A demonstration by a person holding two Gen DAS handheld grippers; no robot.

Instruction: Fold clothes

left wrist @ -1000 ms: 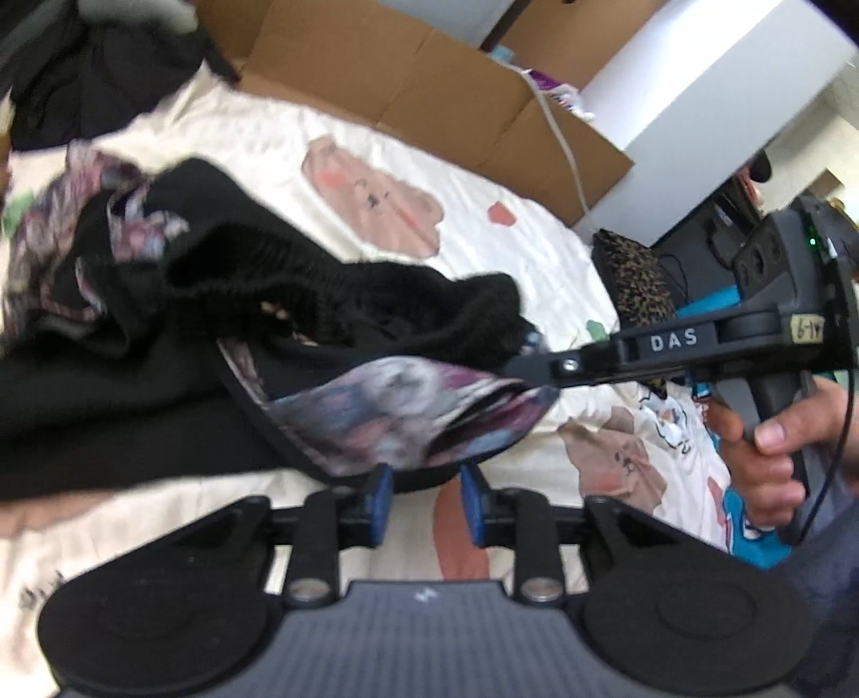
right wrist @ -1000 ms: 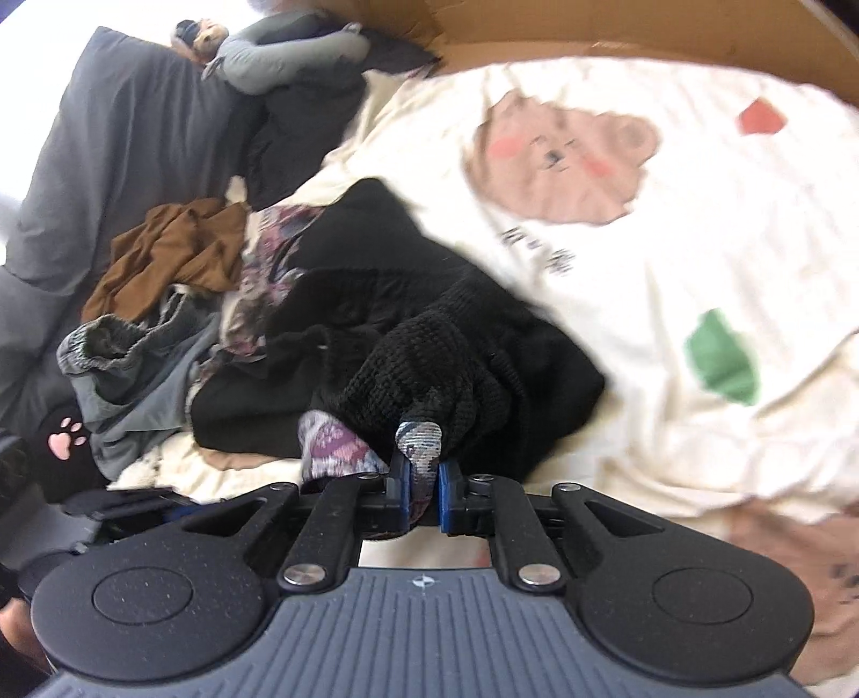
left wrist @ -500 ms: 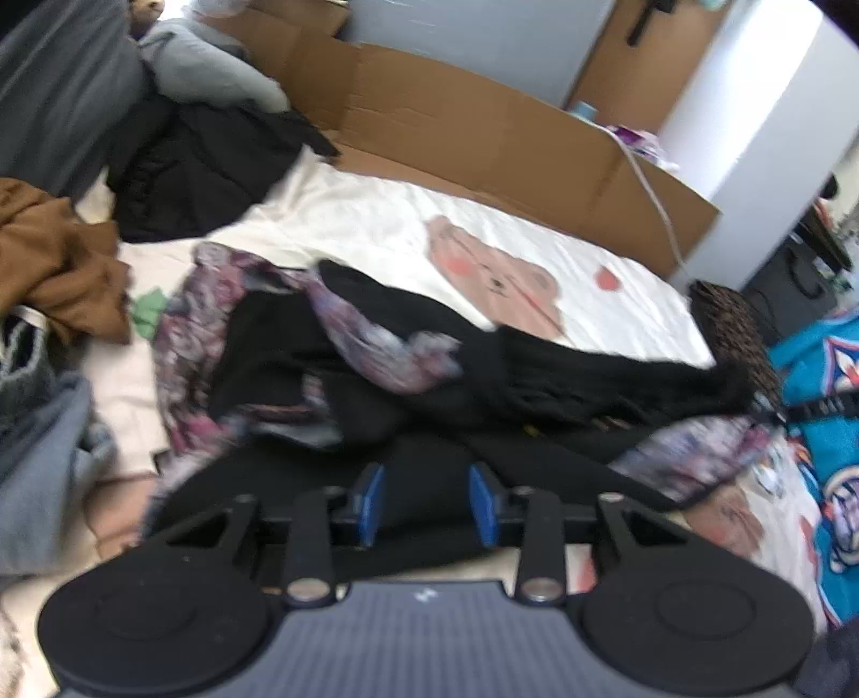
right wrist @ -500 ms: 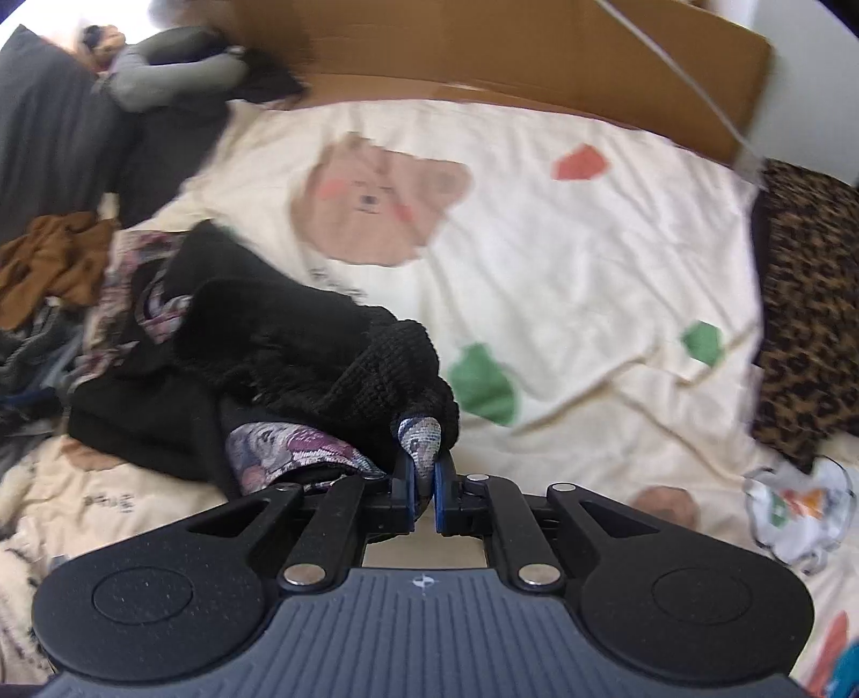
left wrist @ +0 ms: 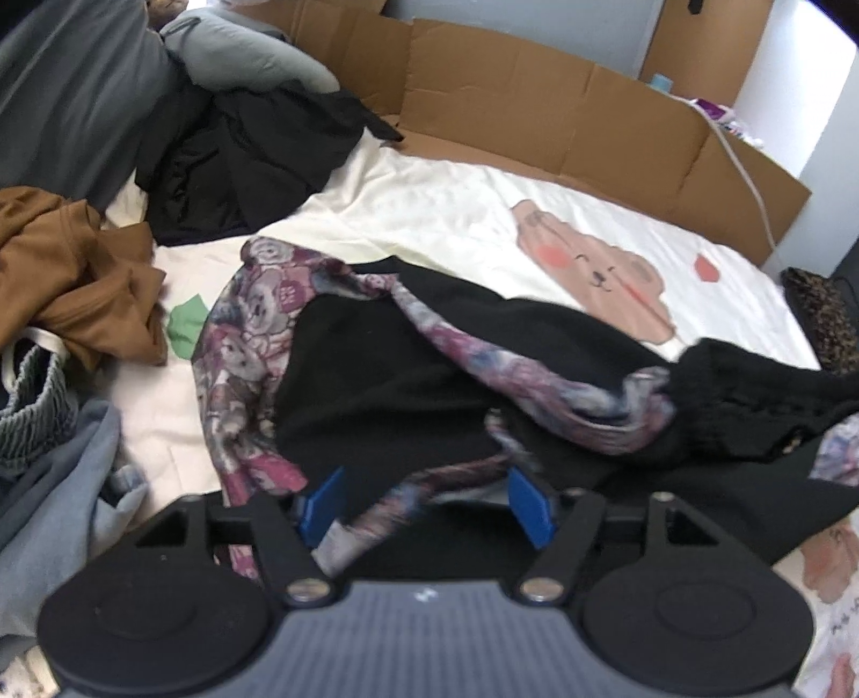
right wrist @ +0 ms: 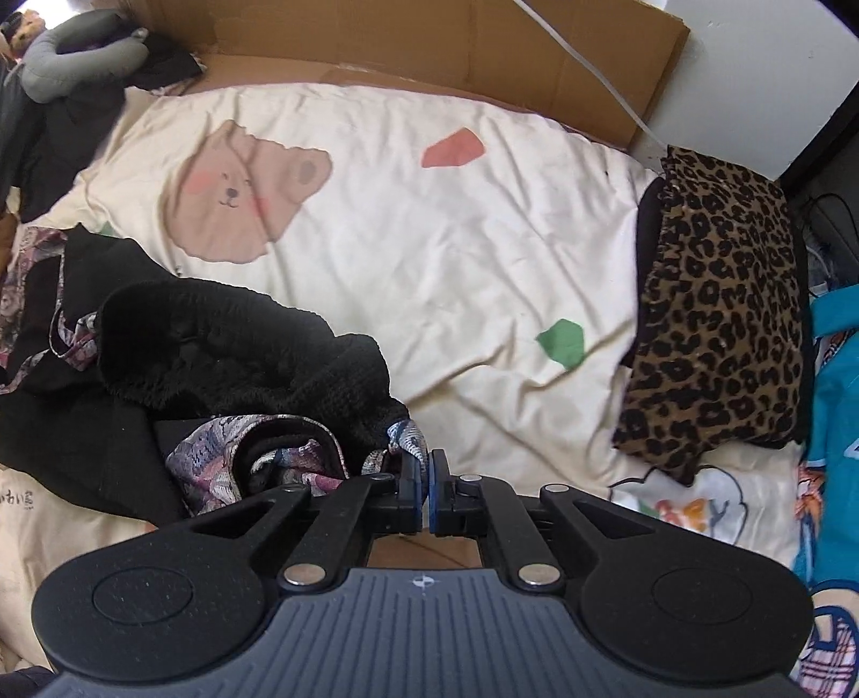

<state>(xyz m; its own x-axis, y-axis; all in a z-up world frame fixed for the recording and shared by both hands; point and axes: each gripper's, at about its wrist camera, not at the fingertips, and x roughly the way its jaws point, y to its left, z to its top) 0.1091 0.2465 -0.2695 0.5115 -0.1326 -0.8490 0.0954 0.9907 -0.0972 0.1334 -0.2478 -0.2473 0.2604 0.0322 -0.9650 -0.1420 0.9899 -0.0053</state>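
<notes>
black jacket (right wrist: 225,354) | right tongs (right wrist: 428,472) pinch hem | left tongs (left wrist: 424,504) spread wide

fuzzy black knit garment (right wrist: 236,343), corrugated cardboard (right wrist: 408,43)

Soft daylight, brightest off the pale wall (left wrist: 805,91) at upper right and probably window-lit, strong fisheye bending at the edges, left view motion-blurred across the black coat with floral lining (left wrist: 386,376), right view sharper, cream bear-print bedsheet (right wrist: 429,241) evenly lit with faint crease shadows.
</notes>
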